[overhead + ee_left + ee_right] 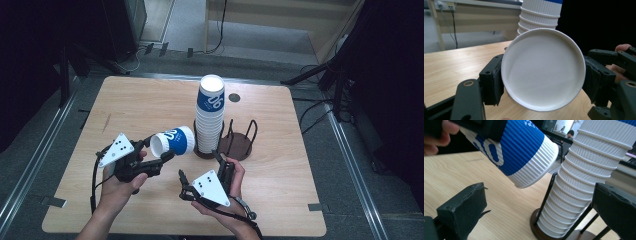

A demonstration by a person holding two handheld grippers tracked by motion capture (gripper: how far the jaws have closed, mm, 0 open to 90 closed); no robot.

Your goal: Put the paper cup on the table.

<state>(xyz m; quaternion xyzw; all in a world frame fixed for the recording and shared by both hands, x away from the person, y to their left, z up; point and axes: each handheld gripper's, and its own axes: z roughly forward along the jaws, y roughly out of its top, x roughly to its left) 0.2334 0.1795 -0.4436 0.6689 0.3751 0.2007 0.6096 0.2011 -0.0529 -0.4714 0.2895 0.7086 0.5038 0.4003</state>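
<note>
— Blue and white, that's the ribbed paper cup (173, 142) up in the air there, lying on its side, clamped in the left gripper (159, 149). See it?

— I see it. The jaws are closed on it near the rim, one each side, and the open mouth faces back toward the hand. From the left gripper view you look straight into the cup's white inside (543, 68), with a black pad pressed on either edge.

— And where is it against the rest?

— Just left of the tall stack of white ribbed paper cups (209, 116), which has a blue-banded one on top. The held cup's base points at that stack, close to it but not touching; the right gripper view shows a gap between the blue cup (516, 152) and the stack (579, 182).

— The stack sits in something?

— A dark round wooden holder with thin black wire posts (236, 141), two bays side by side. The stack fills the left bay; the right bay has nothing in it.

— Now the right gripper (202, 172)?

— Low, near the front of the pale wooden table (280, 200), held in the person's right hand. Its jaws stand wide apart, gripping nothing, pointed up toward the cup and holder.

— Both hands near each other?

— Side by side, left hand (117, 187) a little apart from the right.
</note>
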